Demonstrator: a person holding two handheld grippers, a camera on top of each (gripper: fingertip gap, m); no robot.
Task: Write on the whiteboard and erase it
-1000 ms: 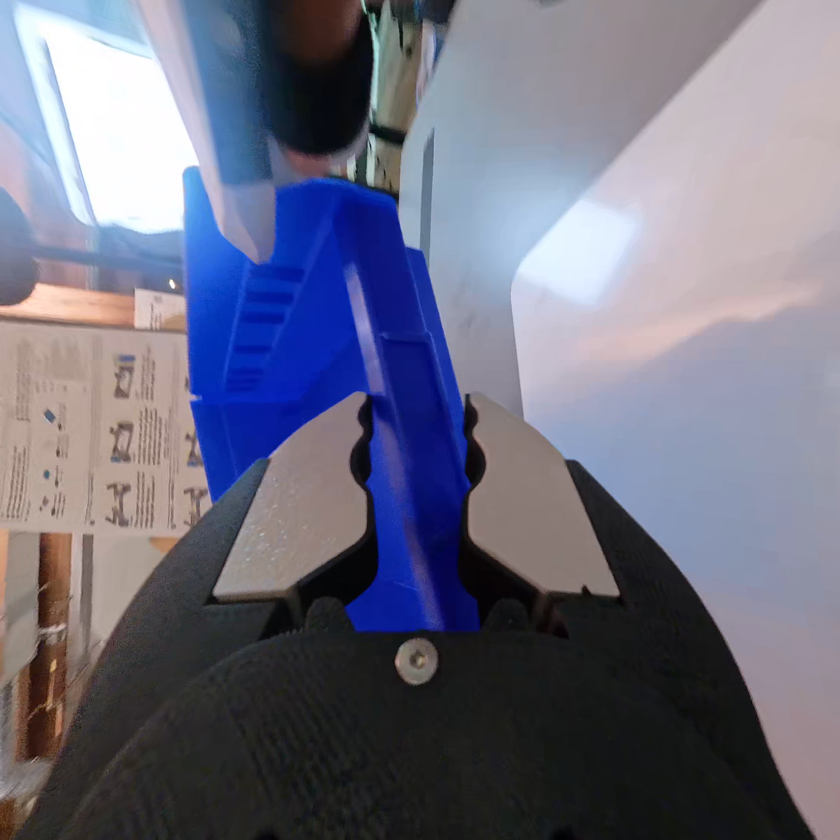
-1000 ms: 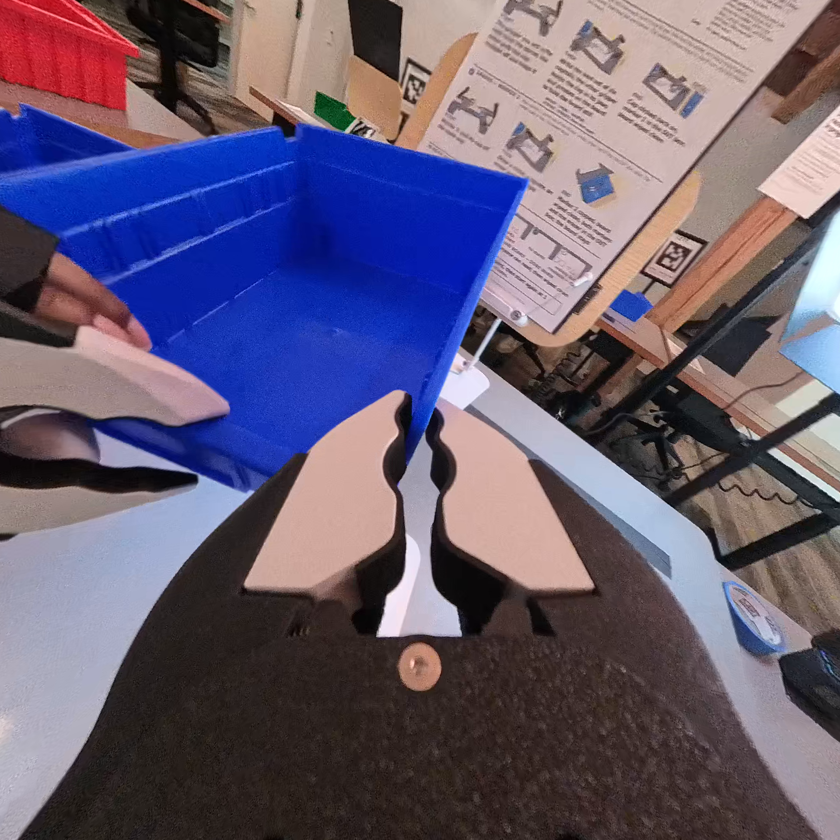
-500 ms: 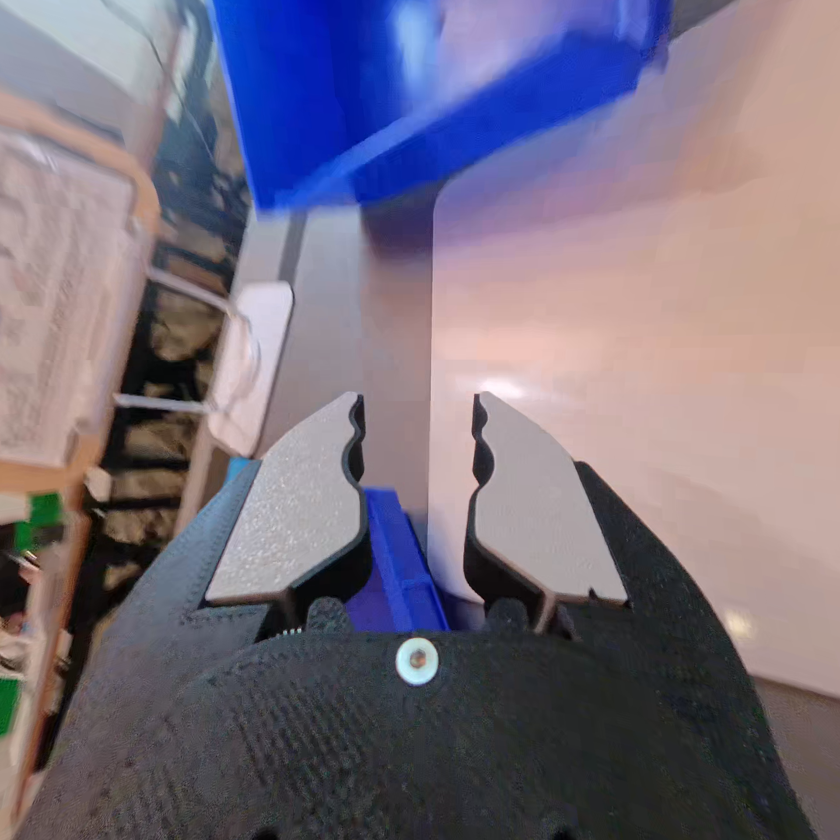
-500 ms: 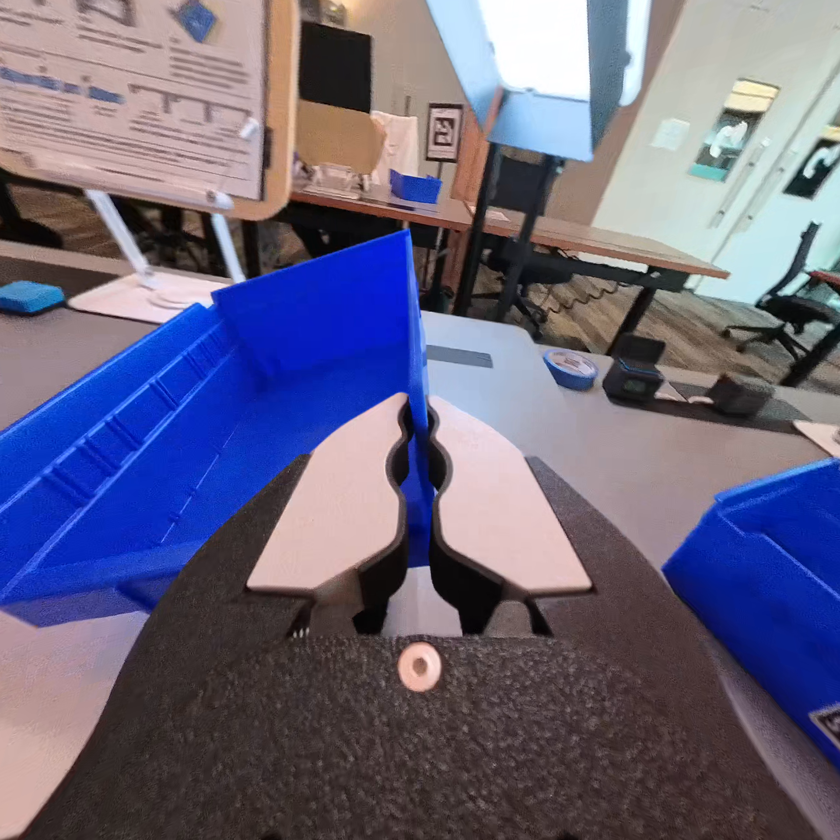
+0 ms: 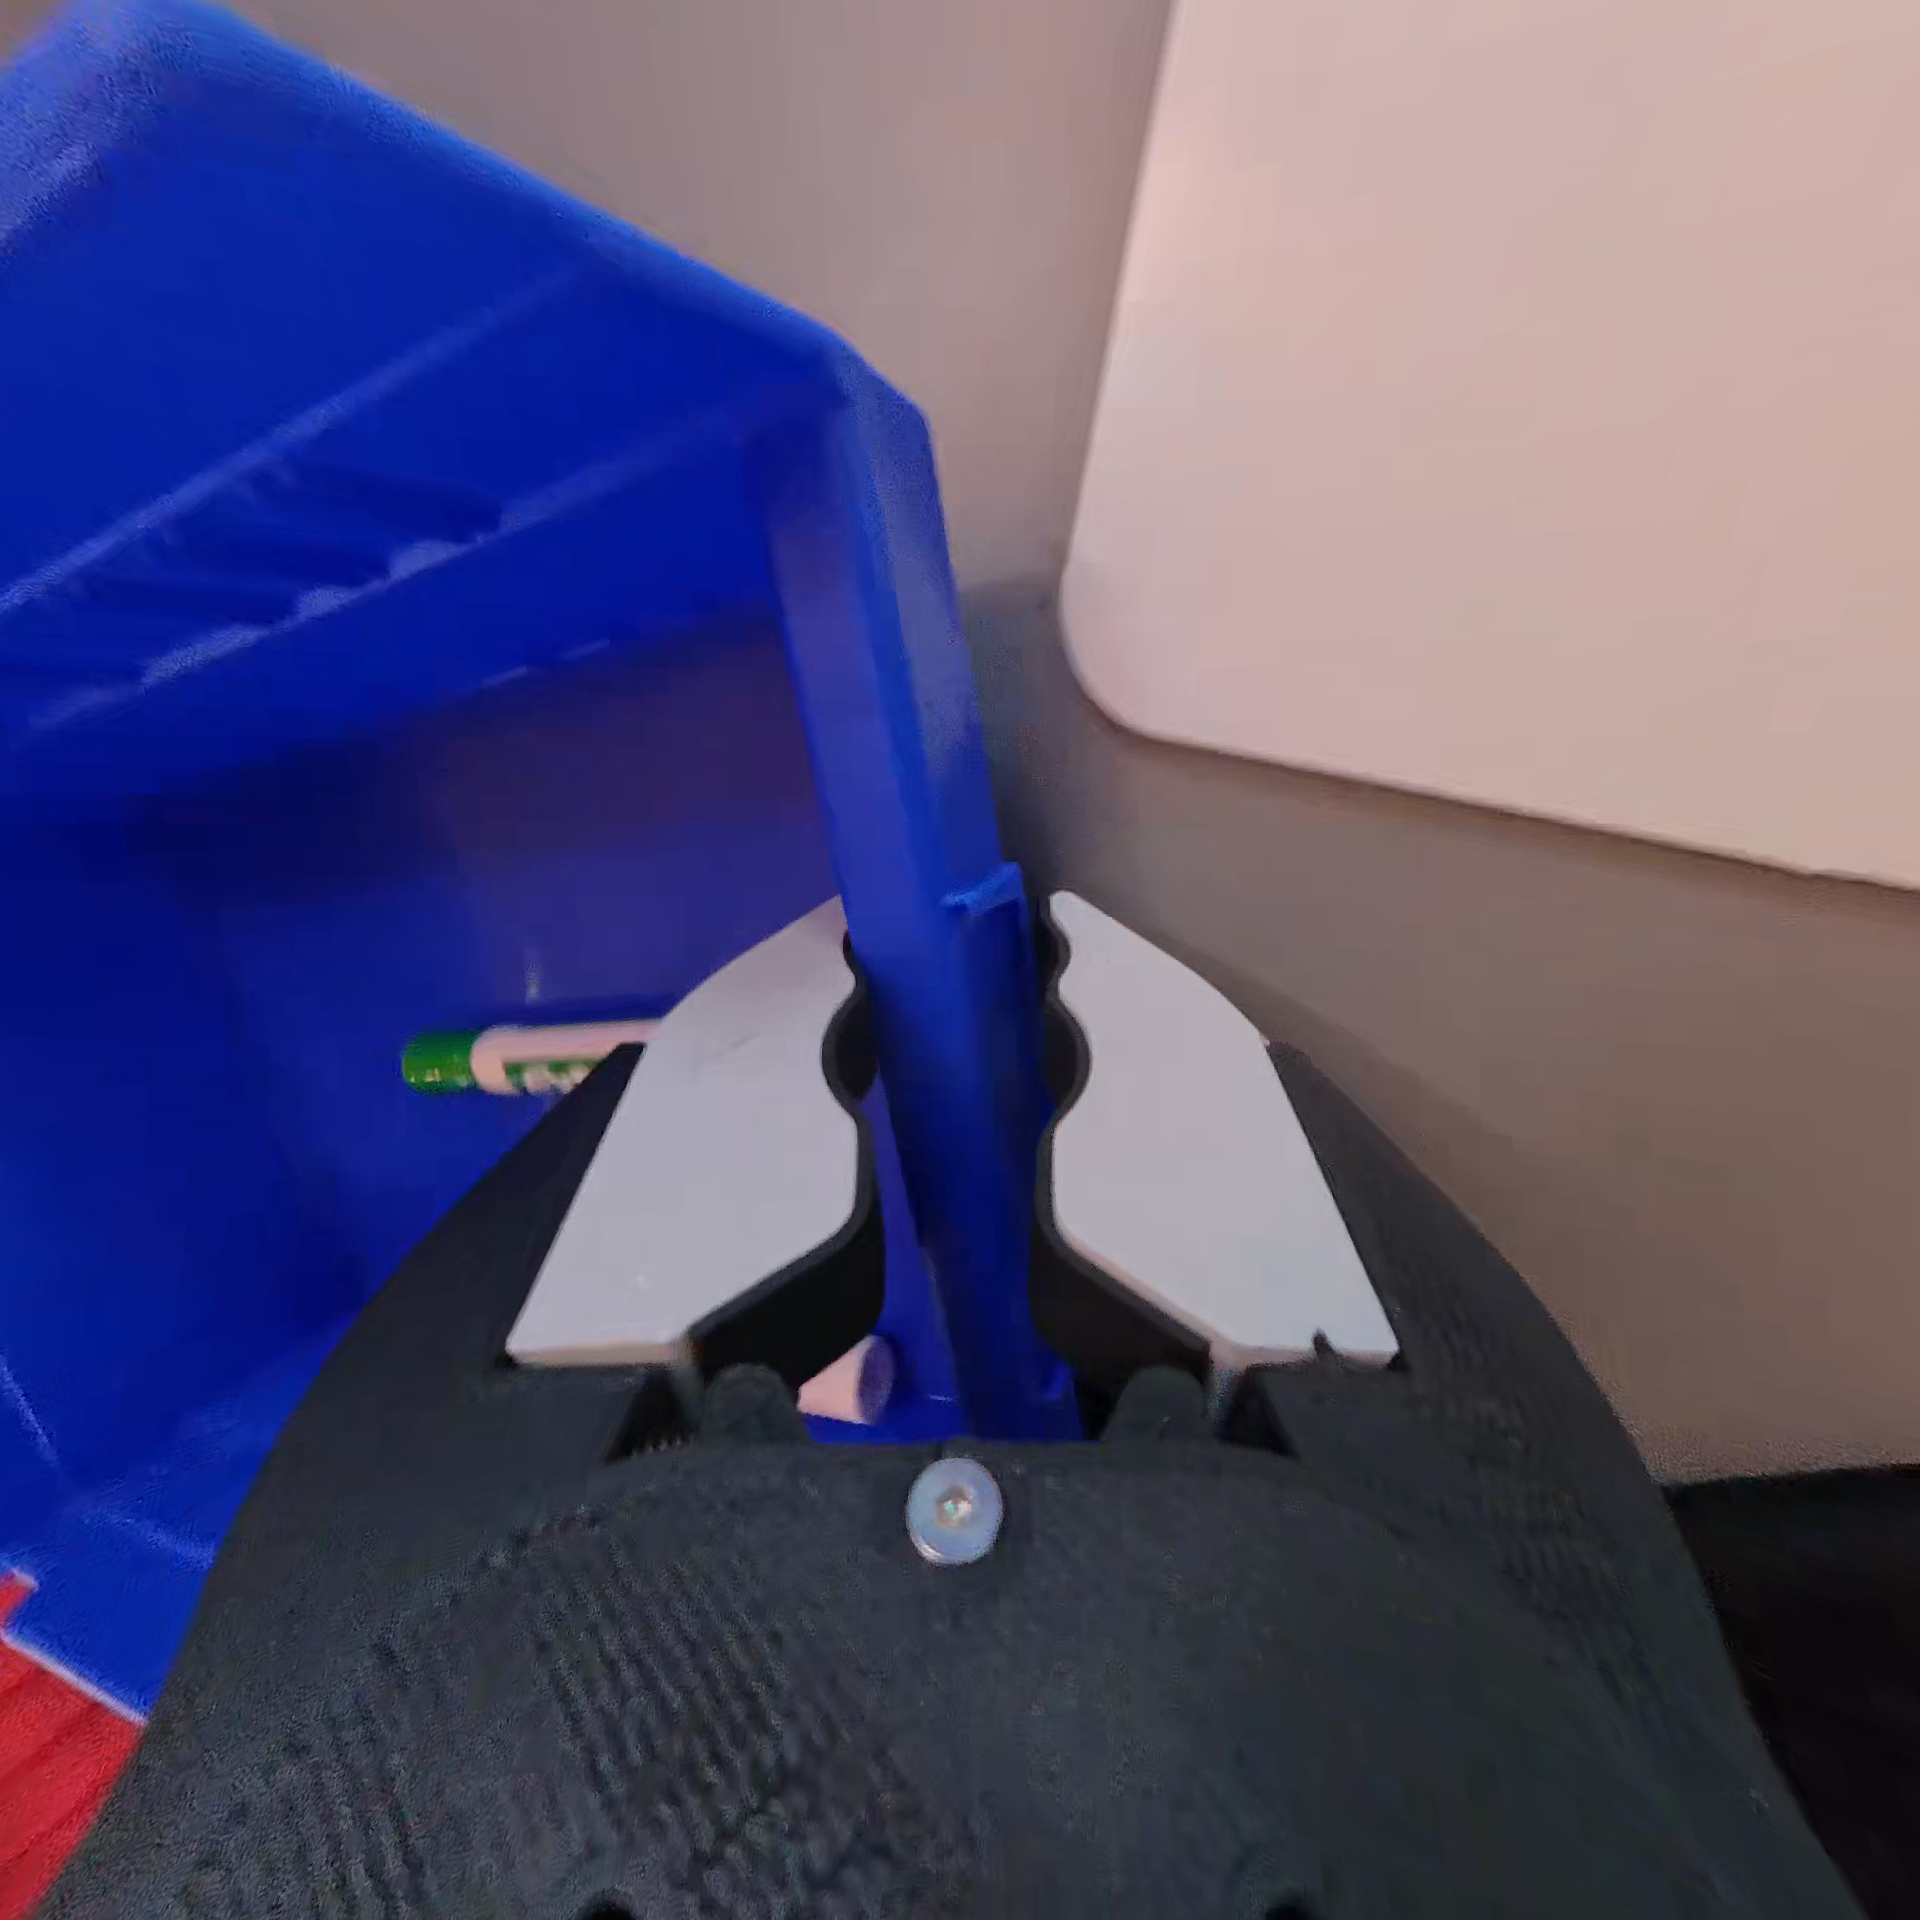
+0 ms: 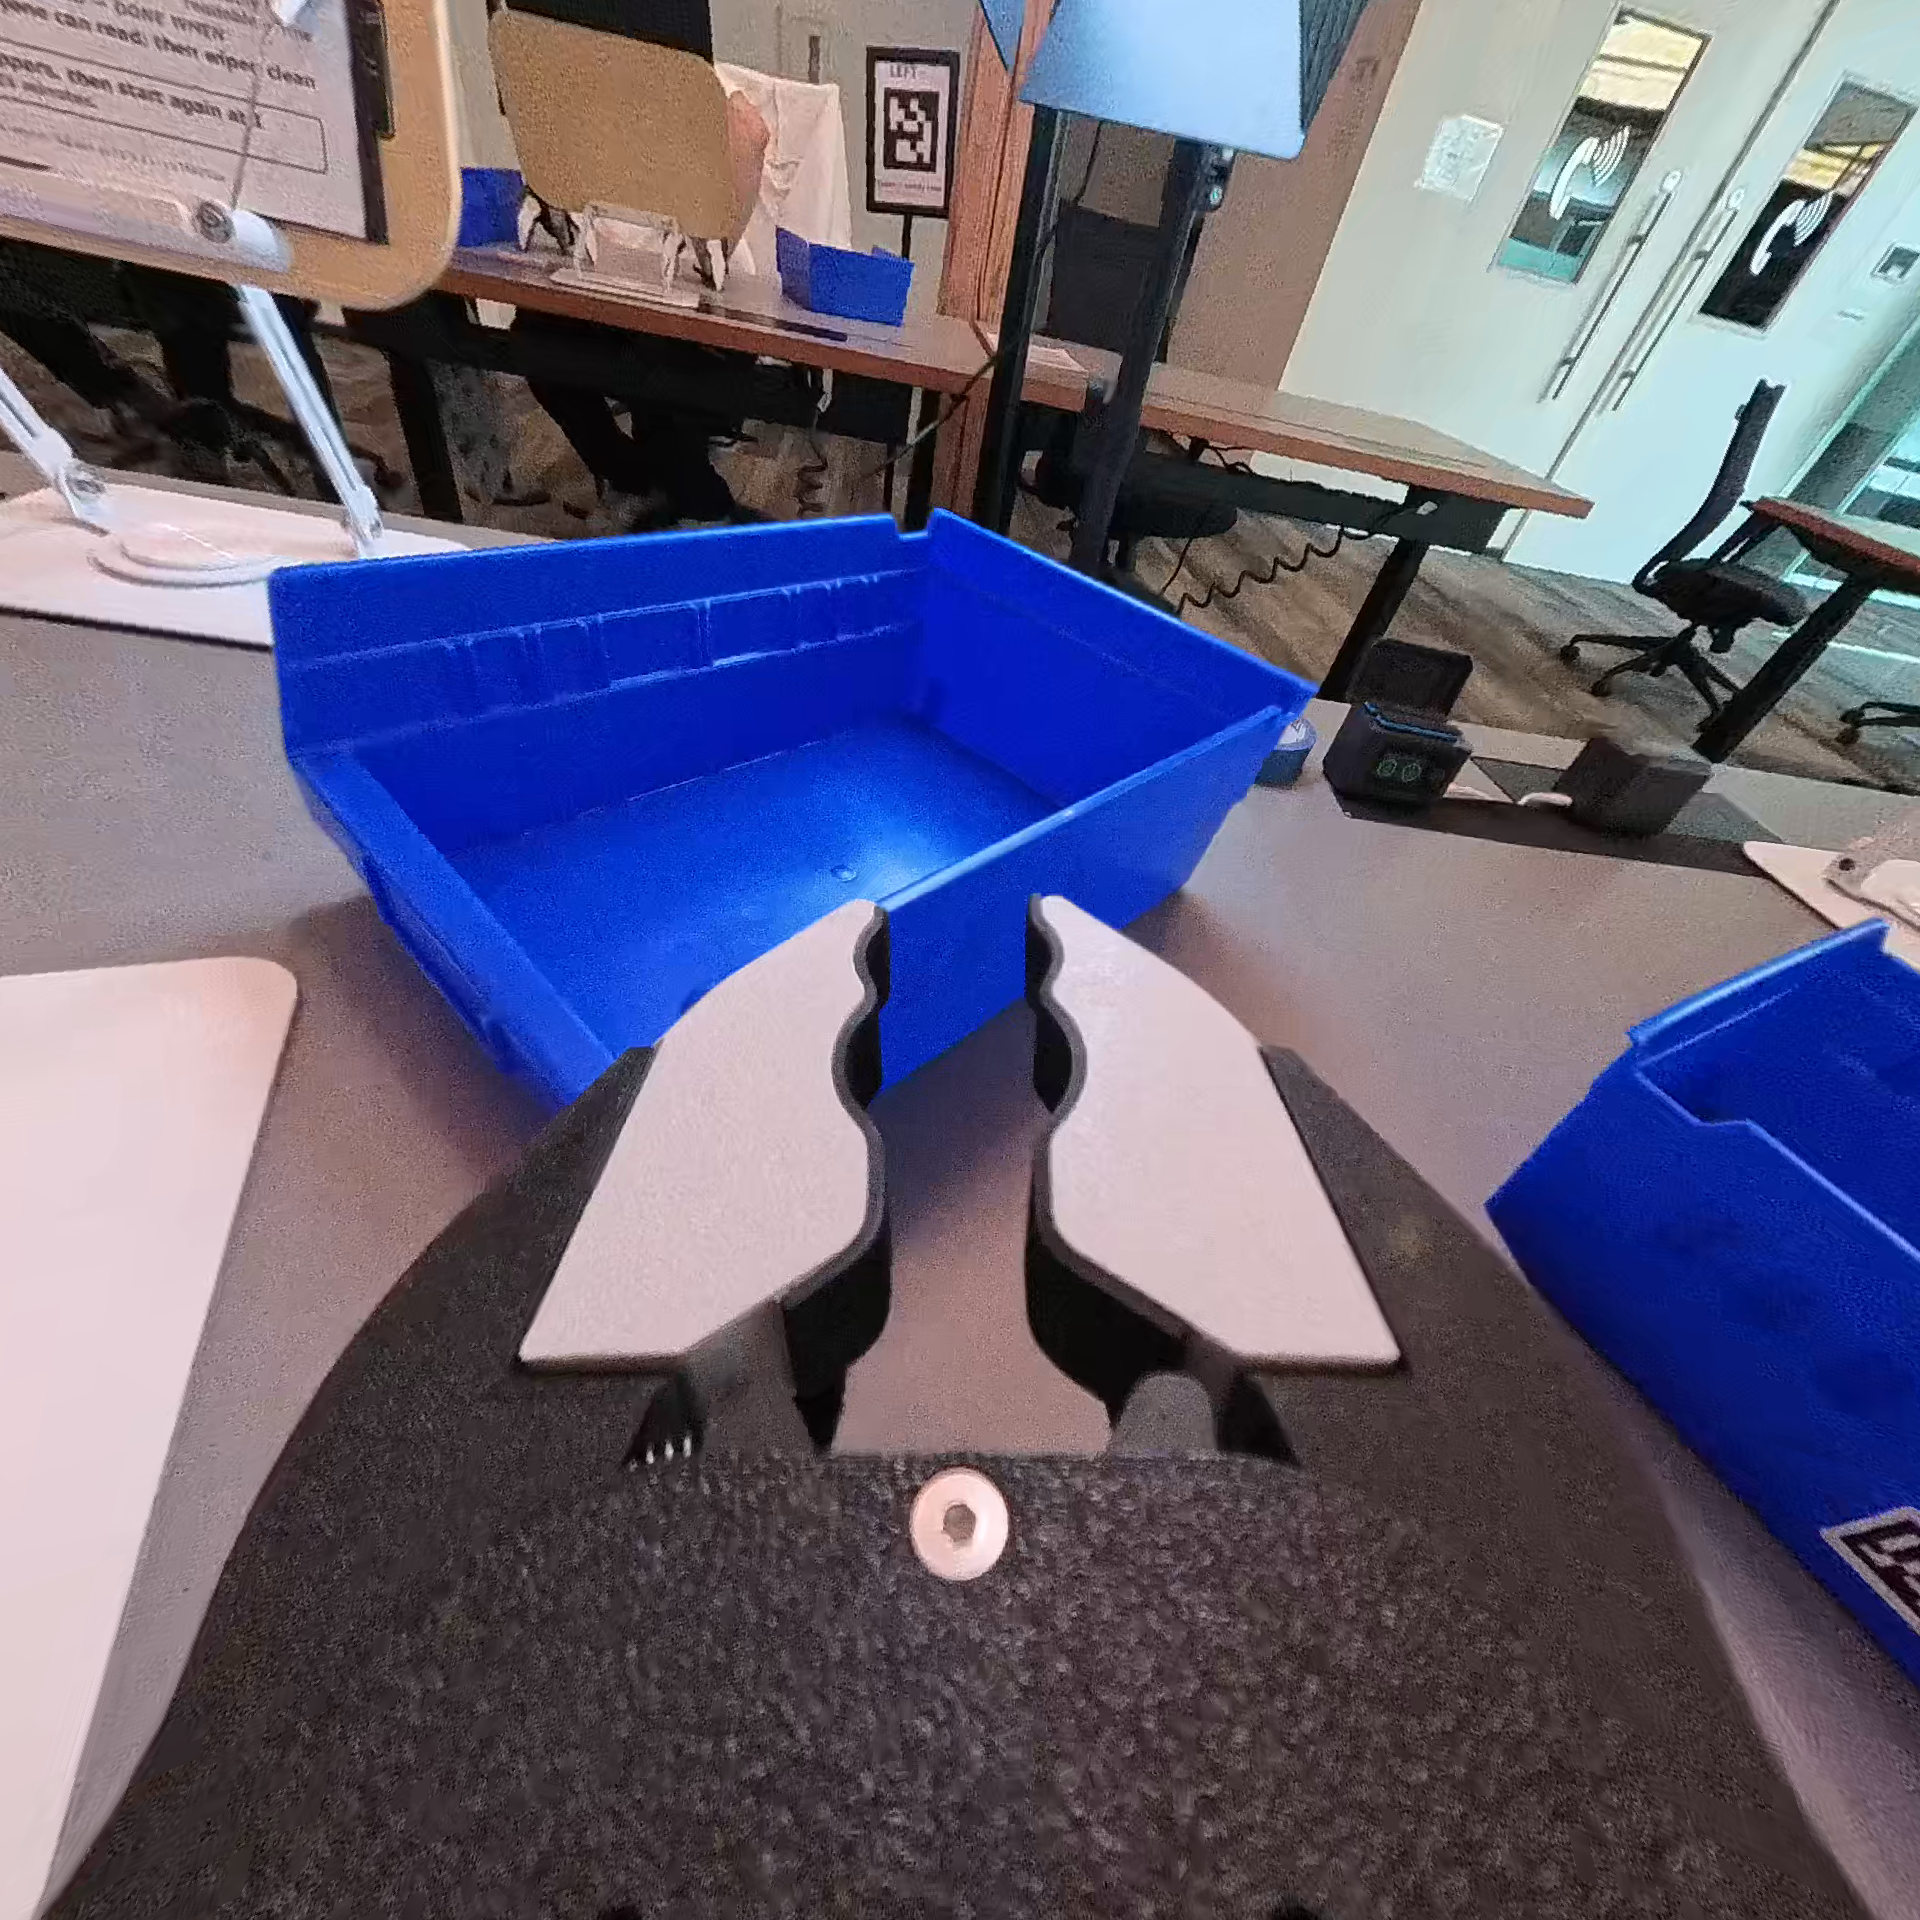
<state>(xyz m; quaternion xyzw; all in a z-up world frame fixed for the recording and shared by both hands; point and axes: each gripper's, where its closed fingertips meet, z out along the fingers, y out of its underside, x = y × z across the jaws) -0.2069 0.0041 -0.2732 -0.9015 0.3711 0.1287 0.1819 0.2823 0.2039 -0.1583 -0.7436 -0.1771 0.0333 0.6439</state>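
In the left wrist view my left gripper (image 5: 945, 914) is shut on the side wall of a blue bin (image 5: 416, 520); both pads touch the wall. A green-capped marker (image 5: 468, 1065) lies on that bin's floor, partly behind my left finger. The whiteboard (image 5: 1507, 416) lies flat on the grey table to the right of the bin. In the right wrist view my right gripper (image 6: 956, 914) is open and holds nothing. It sits just before the near wall of an empty blue bin (image 6: 727, 831) standing on the table. The whiteboard's corner (image 6: 125, 1195) shows at the left.
A second blue bin (image 6: 1766, 1247) stands at the right. Behind the empty bin are a blue tape roll (image 6: 1294, 748), a black box (image 6: 1397, 753) and an instruction board on a stand (image 6: 208, 135). Something red (image 5: 52, 1745) lies by the left gripper's bin.
My right gripper, which was shut on the empty bin's wall, has set it on the table and opened. My left gripper let go of that bin, swung over, and closed on the marker bin's wall.
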